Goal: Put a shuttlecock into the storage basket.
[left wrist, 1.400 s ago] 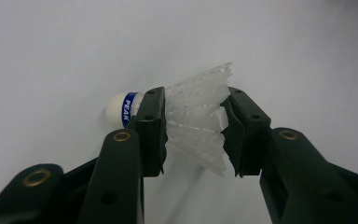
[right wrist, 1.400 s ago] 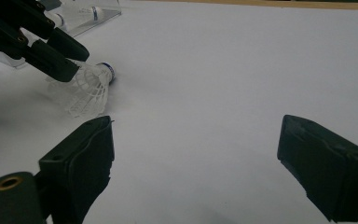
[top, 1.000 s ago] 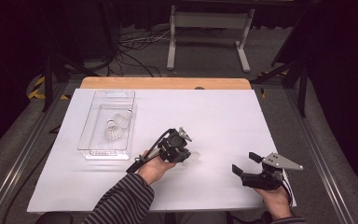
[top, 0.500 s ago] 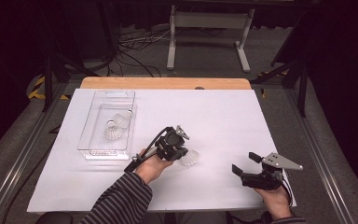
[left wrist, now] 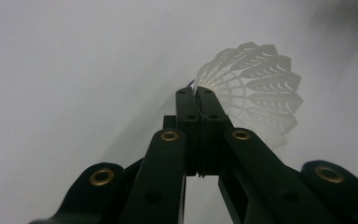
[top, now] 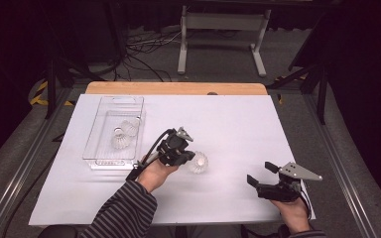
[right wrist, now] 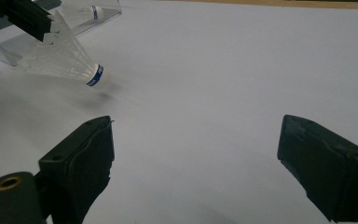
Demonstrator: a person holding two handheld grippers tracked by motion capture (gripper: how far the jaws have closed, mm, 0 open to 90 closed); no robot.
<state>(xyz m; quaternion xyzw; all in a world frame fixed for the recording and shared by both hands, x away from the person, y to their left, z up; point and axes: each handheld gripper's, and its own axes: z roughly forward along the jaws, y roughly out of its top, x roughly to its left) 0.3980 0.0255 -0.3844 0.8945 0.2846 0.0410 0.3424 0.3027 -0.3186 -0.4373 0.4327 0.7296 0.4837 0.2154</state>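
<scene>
High view showed the left gripper (top: 187, 157) pinched on the feather rim of a shuttlecock (top: 198, 162), lifted just above the white table (top: 238, 129) right of the clear tray (top: 95, 144), probably for carrying. The right gripper (top: 262, 174) rested apart, spread wide.

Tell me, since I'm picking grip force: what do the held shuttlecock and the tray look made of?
The shuttlecock in the left tongs looks like thin translucent white plastic: its skirt is a moulded lattice with slots, and light passes through. Its cap, with a blue band, could be cork or foam. The tray looks like clear, glossy rigid plastic: the white table shows through its walls.
</scene>
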